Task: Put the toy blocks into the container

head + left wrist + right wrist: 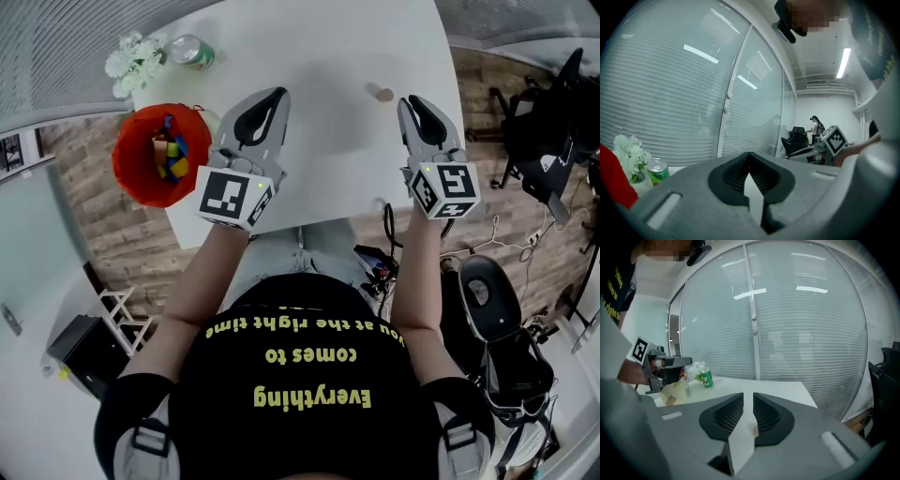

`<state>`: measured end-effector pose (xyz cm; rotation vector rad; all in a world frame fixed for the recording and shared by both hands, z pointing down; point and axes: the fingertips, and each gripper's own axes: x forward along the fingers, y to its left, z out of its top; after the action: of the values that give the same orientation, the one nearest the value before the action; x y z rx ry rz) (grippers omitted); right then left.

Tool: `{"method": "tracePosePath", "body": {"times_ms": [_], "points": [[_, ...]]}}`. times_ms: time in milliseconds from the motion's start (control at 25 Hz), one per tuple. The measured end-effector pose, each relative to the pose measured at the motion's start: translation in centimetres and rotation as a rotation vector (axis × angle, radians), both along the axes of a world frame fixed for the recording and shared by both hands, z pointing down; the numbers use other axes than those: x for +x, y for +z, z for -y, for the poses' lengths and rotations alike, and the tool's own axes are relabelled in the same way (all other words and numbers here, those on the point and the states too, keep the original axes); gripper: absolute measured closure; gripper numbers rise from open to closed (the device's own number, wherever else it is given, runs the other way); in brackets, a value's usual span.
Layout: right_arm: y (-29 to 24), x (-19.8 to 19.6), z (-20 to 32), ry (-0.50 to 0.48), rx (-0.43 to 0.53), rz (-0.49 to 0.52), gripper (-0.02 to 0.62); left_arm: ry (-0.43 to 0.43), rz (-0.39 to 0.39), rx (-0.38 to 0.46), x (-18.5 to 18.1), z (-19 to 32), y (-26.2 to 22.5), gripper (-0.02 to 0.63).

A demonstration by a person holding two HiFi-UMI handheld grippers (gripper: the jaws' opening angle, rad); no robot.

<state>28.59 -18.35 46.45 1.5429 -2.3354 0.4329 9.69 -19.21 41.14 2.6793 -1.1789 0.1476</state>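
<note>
**Head view**
- Grippers: two, the left gripper (pixel 278 94) and the right gripper (pixel 413 101), side by side over the white tabletop (pixel 328 56).
- Pose: both forearms reach forward from the body. Both grippers point toward the far edge, their tips leaning a little toward each other.
- Container: one, red and round (pixel 129 150), at the tabletop's left edge with its mouth up. It is left of the left gripper and apart from it.
- Blocks: several (pixel 169 155), yellow, blue and green, all inside the container. They are too small to count or to tell which way each one lies.
- Other things: one can (pixel 192 52) and one bunch of flowers (pixel 134 61) at the far left corner. One small round disc (pixel 384 94) lies on the tabletop near the right gripper's tip.

**Left gripper view**
- Left gripper (pixel 750 157): the tips meet and nothing is held. A sliver of tabletop shows lower down between the jaws.
- Container: a red strip at the lower left edge, just beside the flowers and can.
- Right gripper: its marker cube (pixel 834 140) shows at the right.

**Right gripper view**
- Right gripper (pixel 748 397): the jaws stand a narrow way apart and grip nothing. White tabletop shows through the gap.
- Left gripper: at the left, pointing right.
- Can and flowers: one of each, behind the left gripper.
</note>
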Motion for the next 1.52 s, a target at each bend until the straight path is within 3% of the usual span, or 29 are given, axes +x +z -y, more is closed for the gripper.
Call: {"method": "tracePosePath", "body": {"times_ms": [520,920,1520], "points": [[9.5,-0.2,1.0,-0.079,-0.213,-0.137,0.423,-0.012,0.016,-0.028,0.1,0.0,1.8,0.609],[13.6,0.6,1.8,-0.097,-0.297,-0.178,0.407,0.002,0.017,-0.048,1.0,0.1,2.9,0.609],[15.4,0.5,1.9,-0.113,-0.293,-0.182,0.446,-0.037,0.019,-0.053,0.3,0.9,3.2,0.609]]}}
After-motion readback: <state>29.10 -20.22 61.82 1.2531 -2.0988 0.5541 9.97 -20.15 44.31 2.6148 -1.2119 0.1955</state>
